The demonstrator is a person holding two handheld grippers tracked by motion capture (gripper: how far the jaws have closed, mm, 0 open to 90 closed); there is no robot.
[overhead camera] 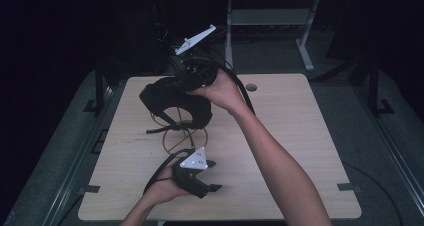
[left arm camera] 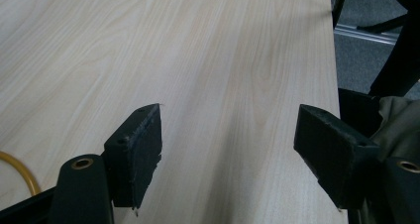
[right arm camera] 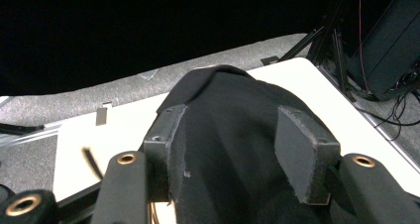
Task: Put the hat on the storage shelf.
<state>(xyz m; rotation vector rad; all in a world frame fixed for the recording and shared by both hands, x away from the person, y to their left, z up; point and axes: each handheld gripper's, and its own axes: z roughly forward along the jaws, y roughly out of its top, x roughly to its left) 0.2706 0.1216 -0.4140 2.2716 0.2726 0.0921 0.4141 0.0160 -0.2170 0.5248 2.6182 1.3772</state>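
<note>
The black cap (overhead camera: pixel 172 98) is draped over the top of a yellow wire stand (overhead camera: pixel 181 136) near the middle of the tabletop (overhead camera: pixel 295 136), with a strap hanging down the stand's side. In the right gripper view the dark fabric (right arm camera: pixel 233 135) is seen running between the jaws of the right hand-held gripper (right arm camera: pixel 237 149), which are spread part-way; whether the pads are pressing on the cloth cannot be told, though they look slack on it. The right hand (overhead camera: pixel 222 91) is held just behind the cap's crown.

The main risk is judged to be a snag: if the right hand-held gripper is drawn back while cloth is caught on a pad, the cap could be dragged off the stand, or the light wire stand tipped over with it. An off-centre seat on the frame could also let the cap slide to one side once it is let go.

The left hand-held gripper (overhead camera: pixel 200 173) is kept low near the front edge, its jaws spread wide over bare wood with nothing between them. With the stand not steadied from that side, any pull on the fabric would be taken by the stand alone
</note>
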